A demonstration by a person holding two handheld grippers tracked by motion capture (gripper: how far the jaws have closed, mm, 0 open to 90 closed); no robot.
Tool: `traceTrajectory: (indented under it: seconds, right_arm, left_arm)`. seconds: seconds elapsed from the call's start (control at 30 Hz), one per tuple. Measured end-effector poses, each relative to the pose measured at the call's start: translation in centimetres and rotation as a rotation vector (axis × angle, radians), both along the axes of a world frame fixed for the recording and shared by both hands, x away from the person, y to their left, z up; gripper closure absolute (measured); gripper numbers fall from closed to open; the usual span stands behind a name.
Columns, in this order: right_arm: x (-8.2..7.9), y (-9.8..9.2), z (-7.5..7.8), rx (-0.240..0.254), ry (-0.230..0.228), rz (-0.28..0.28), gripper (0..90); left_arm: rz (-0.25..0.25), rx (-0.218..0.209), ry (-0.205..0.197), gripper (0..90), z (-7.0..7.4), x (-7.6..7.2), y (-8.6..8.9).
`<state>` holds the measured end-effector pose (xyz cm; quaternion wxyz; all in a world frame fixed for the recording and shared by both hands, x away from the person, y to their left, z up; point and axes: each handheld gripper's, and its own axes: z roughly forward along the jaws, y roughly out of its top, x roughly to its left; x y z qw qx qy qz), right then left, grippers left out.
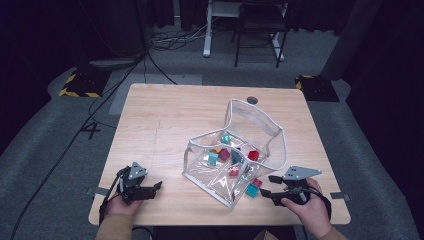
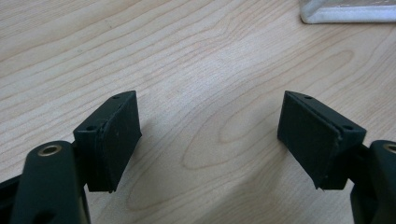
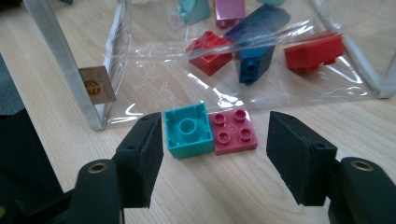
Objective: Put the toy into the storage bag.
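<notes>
Wooden table, teal brick (upside down), pink brick

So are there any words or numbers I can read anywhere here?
"4": a mark on the grey floor left of the table.
Small brown tag on the clear bag: it bears a logo, too blurred to read.
</notes>
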<state>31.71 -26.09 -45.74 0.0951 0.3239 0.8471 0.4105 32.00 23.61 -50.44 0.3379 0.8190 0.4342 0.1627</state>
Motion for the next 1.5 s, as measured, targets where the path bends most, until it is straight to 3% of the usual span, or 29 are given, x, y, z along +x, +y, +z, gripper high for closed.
traceTrajectory:
  seconds: [0.4, 0.8, 1.03, 1.23, 1.5]
  right_arm:
    - [-0.4, 2.0, -2.4, -0.018, -0.007, 0.072, 41.3]
    - [-0.7, 3.6, -3.3, -0.043, -0.008, 0.116, 46.0]
    - [-0.6, 4.4, -3.8, -0.089, -0.033, 0.121, 58.1]
    - [-0.8, 4.2, -3.3, -0.089, -0.034, 0.117, 59.0]
    - [-1.9, 3.9, -1.7, -0.066, -0.051, 0.127, 59.1]
  left_arm:
    - [0.0, -0.002, 0.0, 21.6, 0.0, 0.0, 0.0]
    - [-0.001, 0.003, -0.002, 21.6, 0.0, 0.0, 0.0]
    - [-0.001, 0.003, -0.002, 21.6, 0.0, 0.0, 0.0]
    - [0.0, 0.0, 0.0, 21.6, 0.0, 0.0, 0.0]
    - [0.001, -0.002, 0.001, 21.6, 0.0, 0.0, 0.0]
